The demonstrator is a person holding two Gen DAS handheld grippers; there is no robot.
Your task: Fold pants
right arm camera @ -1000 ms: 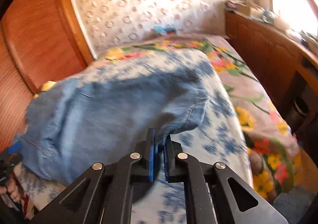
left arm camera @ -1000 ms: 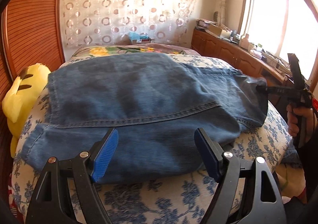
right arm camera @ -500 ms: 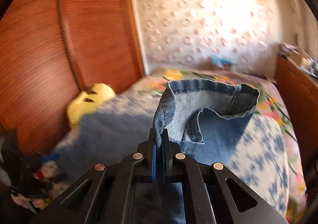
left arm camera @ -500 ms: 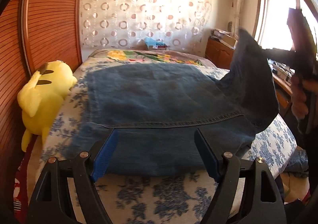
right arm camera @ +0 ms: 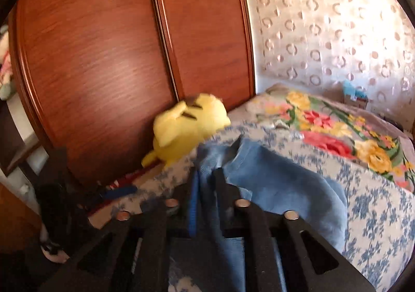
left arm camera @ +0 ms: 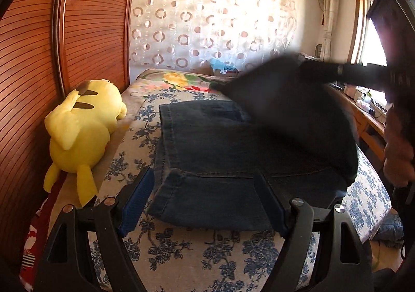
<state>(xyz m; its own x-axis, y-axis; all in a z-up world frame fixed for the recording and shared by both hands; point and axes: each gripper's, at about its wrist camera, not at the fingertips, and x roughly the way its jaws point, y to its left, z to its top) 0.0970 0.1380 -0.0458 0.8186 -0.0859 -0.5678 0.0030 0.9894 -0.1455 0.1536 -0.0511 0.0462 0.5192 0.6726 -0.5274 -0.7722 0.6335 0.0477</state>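
Right tongs (right arm camera: 206,198), jaws just easing apart with denim between them, carried the jeans' (left arm camera: 233,152) end across the bed (left arm camera: 181,261); left tongs (left arm camera: 202,204) wide, empty; best release once edges align.

Left gripper (left arm camera: 205,201): two black angular fingers with triangular cut-outs, each bearing round silver fasteners near the knuckles (two per side); ribbed blue pads (left arm camera: 136,204) lined the inner faces of the fingers. Right gripper (right arm camera: 206,191): the same black frame, with four silver fasteners in a row and a blue pad on the left finger (the other pad was too blurred to tell). The person's hand (left arm camera: 398,159) showed at the right edge of the left wrist view, below a dark sleeve (left arm camera: 363,75).
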